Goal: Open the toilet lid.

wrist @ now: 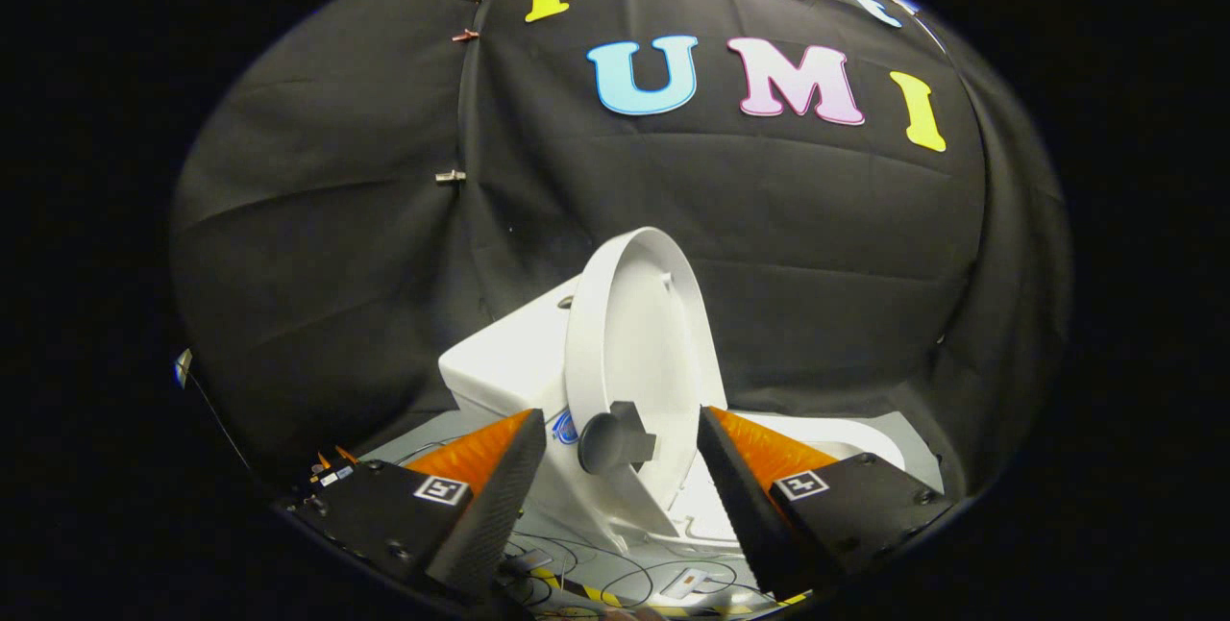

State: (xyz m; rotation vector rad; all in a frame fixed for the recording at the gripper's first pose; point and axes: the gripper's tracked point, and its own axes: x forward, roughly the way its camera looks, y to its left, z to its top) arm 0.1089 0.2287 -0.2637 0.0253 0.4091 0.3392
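Observation:
A white toilet (500,366) stands just ahead of my fingers against the black cloth wall. Its lid (629,342) is raised upright and leans back toward the tank, its inner side facing right over the bowl. A dark round knob (610,440) juts from the lid's lower edge, in the gap between my fingertips. My gripper (623,467) is open, its two fingers wide apart on either side of the lid's base and touching nothing. The seat rim (865,443) shows to the right, partly hidden behind the right finger.
Thin cables (615,573) and a small white device (684,584) lie on the pale floor below the fingers, beside a strip of yellow and black tape (577,592). The black cloth wall (317,246) closes in the booth behind and on both sides.

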